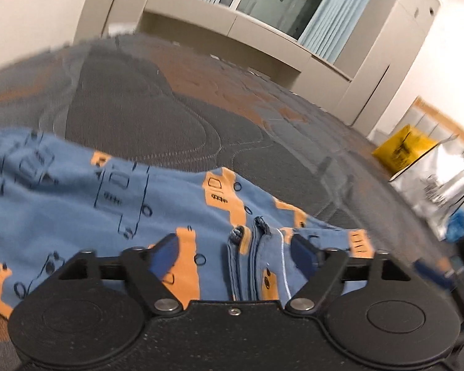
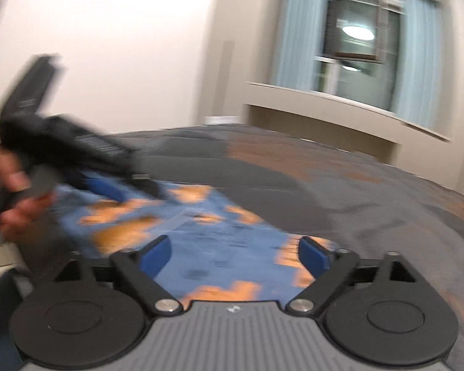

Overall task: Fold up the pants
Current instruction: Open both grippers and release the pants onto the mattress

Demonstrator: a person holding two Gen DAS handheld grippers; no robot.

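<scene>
Pants (image 1: 108, 204), blue with orange vehicle print, spread on the grey and orange bed cover (image 1: 176, 108) directly under and ahead of the left tongs (image 1: 235, 253) in the left wrist view. Both blue pads wide apart, nothing pressed between them, cloth only lying below. Doubled hem edges with stitching and a loose white thread just between the two pads, so probably folded layers already stacked here. Long stretch of the fabric running away to the left of the picture, shorter part to the right. Yellow bag (image 1: 402, 148) and silver packet (image 1: 439, 191) well apart at the right edge of the bed, outside the work. Right wrist view heavily blurred. Right tongs (image 2: 235, 256) also wide, holding nothing, with the same pants (image 2: 207, 235) below and in front, the cloth reaching forward and to the left as a long band. Left tongs (image 2: 120, 185) visible there at the far left end of that band, gripped by a hand (image 2: 12, 198), blue pad low over the fabric; contact impossible to judge because of the blur. Judged from this: long axis lying from one tool to the other, each at one end, both equally near to the cloth, so next grasp possible for either, the stacked hem edge being closest to the left one. Risk of catching only the top layer.
</scene>
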